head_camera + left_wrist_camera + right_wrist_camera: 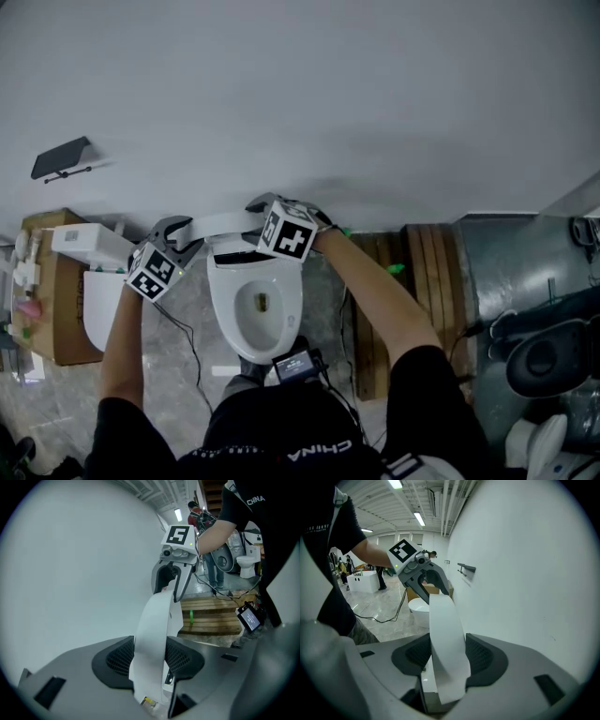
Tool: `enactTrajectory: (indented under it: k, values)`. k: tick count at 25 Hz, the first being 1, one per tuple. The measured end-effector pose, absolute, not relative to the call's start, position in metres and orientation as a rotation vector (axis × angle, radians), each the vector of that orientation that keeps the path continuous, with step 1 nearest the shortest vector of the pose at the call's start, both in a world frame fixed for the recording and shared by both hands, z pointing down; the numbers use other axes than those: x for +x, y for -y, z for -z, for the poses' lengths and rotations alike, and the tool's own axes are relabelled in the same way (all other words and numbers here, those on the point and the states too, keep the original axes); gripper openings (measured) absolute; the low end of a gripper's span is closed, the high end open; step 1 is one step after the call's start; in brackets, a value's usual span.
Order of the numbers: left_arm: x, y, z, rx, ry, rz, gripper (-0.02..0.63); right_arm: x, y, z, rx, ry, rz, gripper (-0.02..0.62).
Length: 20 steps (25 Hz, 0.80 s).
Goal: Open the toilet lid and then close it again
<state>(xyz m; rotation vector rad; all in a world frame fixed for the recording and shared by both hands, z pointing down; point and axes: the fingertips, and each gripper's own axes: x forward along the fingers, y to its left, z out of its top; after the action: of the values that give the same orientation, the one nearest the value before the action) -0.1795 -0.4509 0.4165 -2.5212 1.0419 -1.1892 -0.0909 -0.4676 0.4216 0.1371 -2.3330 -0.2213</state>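
The white toilet (255,302) stands against the wall with its bowl uncovered. Its lid (222,225) is raised, nearly upright close to the wall. My left gripper (176,236) is shut on the lid's left edge and my right gripper (264,212) on its right edge. In the left gripper view the lid (153,632) runs up between both pads, with the right gripper (169,581) clamped on its far end. In the right gripper view the lid (447,641) fills the gap between the pads, and the left gripper (427,579) holds the far end.
A second white toilet (98,307) and a cardboard box (58,298) stand at the left. A wooden pallet (414,272) and grey metal equipment (520,272) lie at the right. A cable (190,349) crosses the floor. A black bracket (61,159) hangs on the wall.
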Motion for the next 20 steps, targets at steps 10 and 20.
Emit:
enactTrajectory:
  k: [10,20]
  values:
    - [-0.159,0.349,-0.456,-2.424,-1.041,1.303,0.195,-0.070,0.362,-0.455,0.099,2.319,0.242,0.235]
    - [-0.145,0.280,-0.498,-2.384,-1.027,1.283,0.213,-0.056,0.293,-0.498,0.207,2.240,0.294,0.242]
